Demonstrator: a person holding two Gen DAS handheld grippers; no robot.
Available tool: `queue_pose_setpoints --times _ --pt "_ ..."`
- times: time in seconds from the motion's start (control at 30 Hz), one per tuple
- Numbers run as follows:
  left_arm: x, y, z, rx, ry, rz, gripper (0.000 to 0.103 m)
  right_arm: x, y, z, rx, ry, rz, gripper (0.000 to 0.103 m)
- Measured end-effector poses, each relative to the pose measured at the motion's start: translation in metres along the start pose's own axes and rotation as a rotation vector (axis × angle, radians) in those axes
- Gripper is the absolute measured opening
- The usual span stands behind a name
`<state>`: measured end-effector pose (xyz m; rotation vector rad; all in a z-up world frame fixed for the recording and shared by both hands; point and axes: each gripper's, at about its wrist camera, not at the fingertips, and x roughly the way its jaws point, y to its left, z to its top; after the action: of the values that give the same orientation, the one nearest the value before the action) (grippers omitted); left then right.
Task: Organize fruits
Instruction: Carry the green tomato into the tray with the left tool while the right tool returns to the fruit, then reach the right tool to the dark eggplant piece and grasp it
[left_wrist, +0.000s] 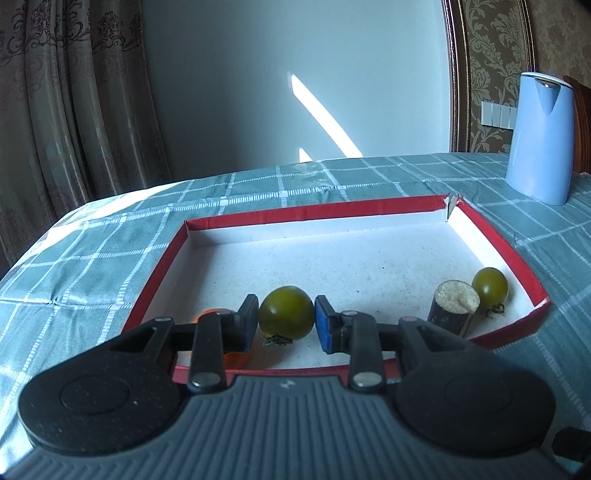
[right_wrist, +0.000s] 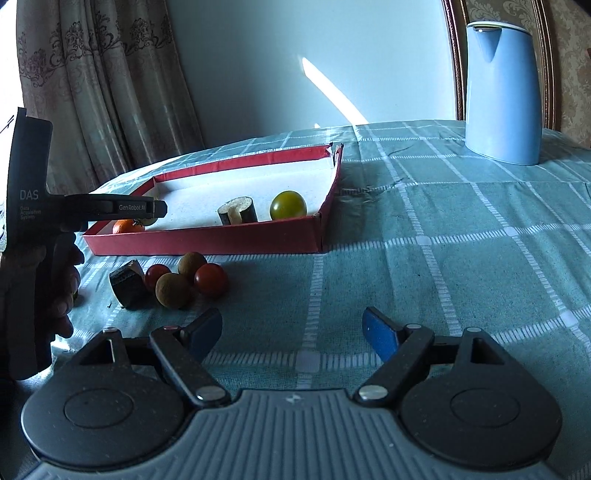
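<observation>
My left gripper (left_wrist: 285, 322) is over the near edge of a red-rimmed white tray (left_wrist: 325, 214), its pads against both sides of a green tomato (left_wrist: 286, 313). An orange fruit (left_wrist: 210, 315) lies behind the left finger. A cut dark-skinned stalk piece (left_wrist: 452, 306) and a second green tomato (left_wrist: 490, 283) lie at the tray's right. My right gripper (right_wrist: 291, 334) is open and empty above the cloth. In front of the tray (right_wrist: 207, 242) lie another stalk piece (right_wrist: 127, 284), two red tomatoes (right_wrist: 210, 279), and two brown round fruits (right_wrist: 173, 290).
A blue kettle (right_wrist: 500, 92) stands at the back right of the table, covered with a green checked cloth (right_wrist: 461, 240). Curtains hang behind at left. The left gripper's body and the person's hand (right_wrist: 55, 273) are at the left of the right wrist view.
</observation>
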<state>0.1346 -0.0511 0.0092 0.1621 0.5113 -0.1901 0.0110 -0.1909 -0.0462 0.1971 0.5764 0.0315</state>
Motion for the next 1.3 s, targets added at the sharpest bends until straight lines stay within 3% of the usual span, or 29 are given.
queue_pose_setpoints --times 0.1,0.17,0.23,0.4,0.47,0.63,0.8,0.93,1.2,1.3 --pt "-0.007 0.002 0.0 -0.007 -0.015 0.002 0.036 0.001 0.0 0.0 -0.002 0.003 -0.001 0.084" --pt "-0.017 0.005 -0.001 -0.009 -0.038 0.014 0.061 0.001 0.001 0.0 -0.007 0.006 -0.002 0.085" --pt "-0.031 0.009 -0.004 -0.005 -0.076 0.027 0.073 0.002 0.003 0.0 -0.018 0.009 -0.007 0.086" --pt "-0.077 0.037 -0.022 -0.037 -0.143 0.049 0.076 0.002 0.008 0.001 -0.05 0.009 -0.019 0.086" --pt "-0.092 0.054 -0.033 -0.078 -0.154 0.074 0.087 -0.001 0.013 0.001 -0.084 -0.01 0.002 0.086" --pt "-0.114 0.105 -0.063 -0.21 -0.125 0.205 0.092 -0.014 0.045 0.001 -0.198 -0.11 0.11 0.086" --pt "-0.111 0.14 -0.083 -0.299 -0.048 0.273 0.093 -0.01 0.089 0.007 -0.33 -0.15 0.165 0.086" --pt "-0.109 0.15 -0.088 -0.339 -0.021 0.265 0.095 0.002 0.113 0.012 -0.406 -0.166 0.17 0.086" --pt "-0.101 0.157 -0.091 -0.386 0.025 0.248 0.098 0.035 0.124 0.016 -0.429 -0.089 0.162 0.085" --pt "-0.097 0.161 -0.092 -0.406 0.044 0.227 0.098 0.041 0.128 0.013 -0.456 -0.058 0.164 0.069"
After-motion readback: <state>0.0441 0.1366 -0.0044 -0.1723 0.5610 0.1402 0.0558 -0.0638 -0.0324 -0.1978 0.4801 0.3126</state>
